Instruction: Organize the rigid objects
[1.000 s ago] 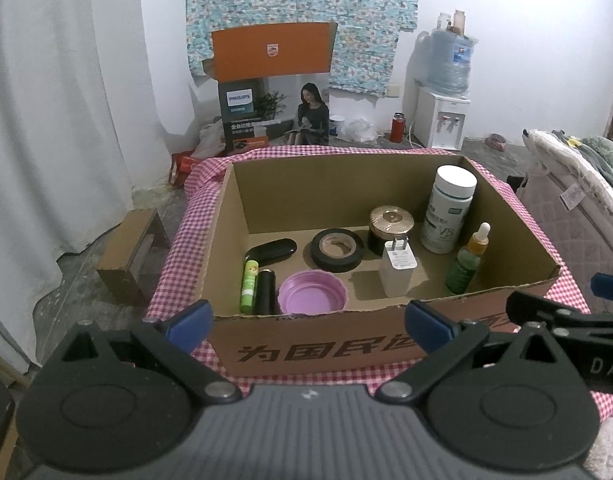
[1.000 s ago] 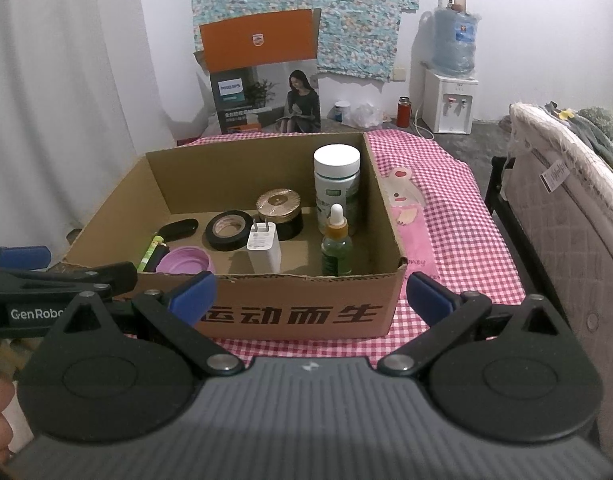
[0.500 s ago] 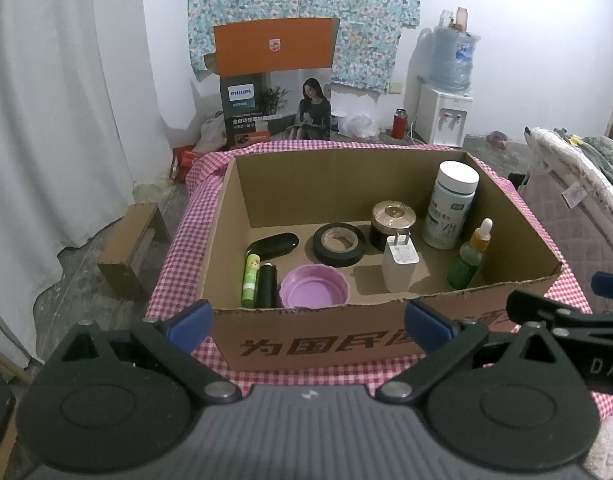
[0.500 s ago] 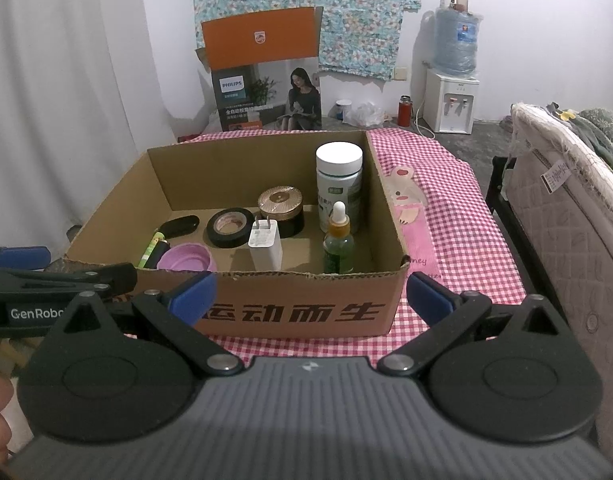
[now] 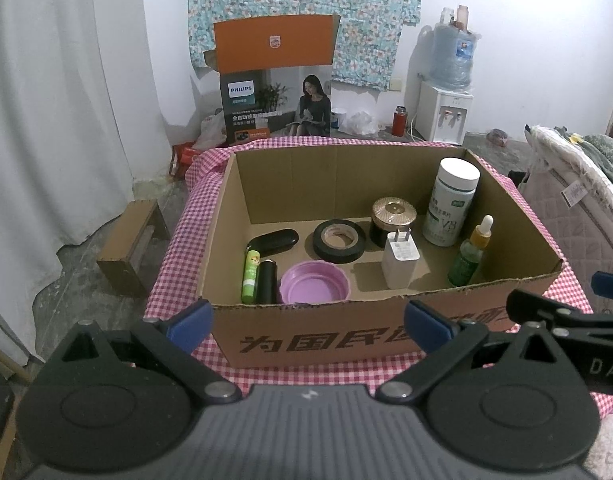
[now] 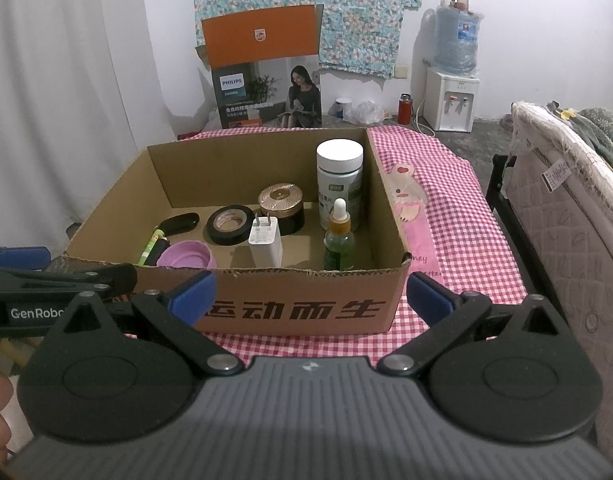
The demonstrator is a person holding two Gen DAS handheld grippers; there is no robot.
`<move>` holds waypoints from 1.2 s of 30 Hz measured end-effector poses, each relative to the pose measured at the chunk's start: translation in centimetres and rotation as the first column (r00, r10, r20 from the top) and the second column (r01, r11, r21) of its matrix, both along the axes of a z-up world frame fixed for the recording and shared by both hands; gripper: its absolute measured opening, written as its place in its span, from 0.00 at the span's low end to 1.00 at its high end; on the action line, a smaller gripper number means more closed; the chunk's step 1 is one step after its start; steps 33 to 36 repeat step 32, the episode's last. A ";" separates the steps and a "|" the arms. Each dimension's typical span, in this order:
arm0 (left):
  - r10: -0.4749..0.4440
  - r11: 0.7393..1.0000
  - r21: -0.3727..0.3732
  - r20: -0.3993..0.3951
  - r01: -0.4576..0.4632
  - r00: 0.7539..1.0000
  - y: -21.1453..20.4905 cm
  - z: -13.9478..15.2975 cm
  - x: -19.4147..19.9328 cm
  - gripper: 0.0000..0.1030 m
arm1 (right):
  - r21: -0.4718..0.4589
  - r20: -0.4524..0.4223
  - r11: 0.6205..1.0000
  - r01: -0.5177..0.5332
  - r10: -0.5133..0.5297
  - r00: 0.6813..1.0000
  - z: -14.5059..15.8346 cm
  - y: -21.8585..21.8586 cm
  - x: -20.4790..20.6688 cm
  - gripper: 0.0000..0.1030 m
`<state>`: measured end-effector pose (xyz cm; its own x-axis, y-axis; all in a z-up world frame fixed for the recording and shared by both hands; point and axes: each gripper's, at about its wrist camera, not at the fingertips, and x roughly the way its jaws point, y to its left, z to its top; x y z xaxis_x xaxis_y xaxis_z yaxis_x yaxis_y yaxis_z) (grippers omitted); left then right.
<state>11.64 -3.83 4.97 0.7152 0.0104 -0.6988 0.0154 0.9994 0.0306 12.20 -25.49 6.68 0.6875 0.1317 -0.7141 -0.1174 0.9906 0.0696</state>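
Note:
An open cardboard box (image 5: 326, 338) (image 6: 298, 308) sits on a pink checked tablecloth (image 6: 458, 236). Inside stand a white-capped bottle (image 5: 450, 204) (image 6: 340, 184), a green dropper bottle (image 5: 470, 254) (image 6: 339, 242), a white charger (image 5: 400, 258) (image 6: 265, 242) and a gold-lidded jar (image 5: 392, 220) (image 6: 281, 206). A black tape roll (image 5: 339, 240) (image 6: 230, 225), a purple lid (image 5: 314, 282) (image 6: 186, 254), a green tube (image 5: 250, 272), a black tube (image 5: 267, 282) and a black case (image 5: 272, 240) lie there too. My left gripper (image 5: 308, 322) and right gripper (image 6: 310, 294) hover open and empty before the box's near wall.
A printed appliance carton (image 5: 274, 80) stands behind the table, with a water dispenser (image 5: 446, 88) at the back right. A mattress (image 6: 566, 208) flanks the right side. A small wooden stool (image 5: 130, 240) sits on the floor at left beside white curtains.
Both grippers have risen slightly and drawn back a little, so the box interior shows from higher up. Nothing in the box has moved.

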 end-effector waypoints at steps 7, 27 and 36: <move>0.002 1.000 -0.002 -0.006 -0.002 1.000 0.0 0.0 0.0 0.99 | -0.003 -0.001 1.000 -0.002 0.002 1.000 -0.1 -0.1 0.0 0.99; 0.003 1.000 -0.001 -0.014 -0.003 1.000 -0.1 0.0 0.0 0.99 | -0.004 -0.002 1.000 -0.004 0.004 1.000 0.0 0.0 0.1 0.99; 0.003 1.000 0.001 -0.013 -0.003 1.000 -0.1 0.0 0.0 0.99 | -0.004 -0.001 1.000 -0.004 0.004 1.000 0.0 0.0 0.1 0.99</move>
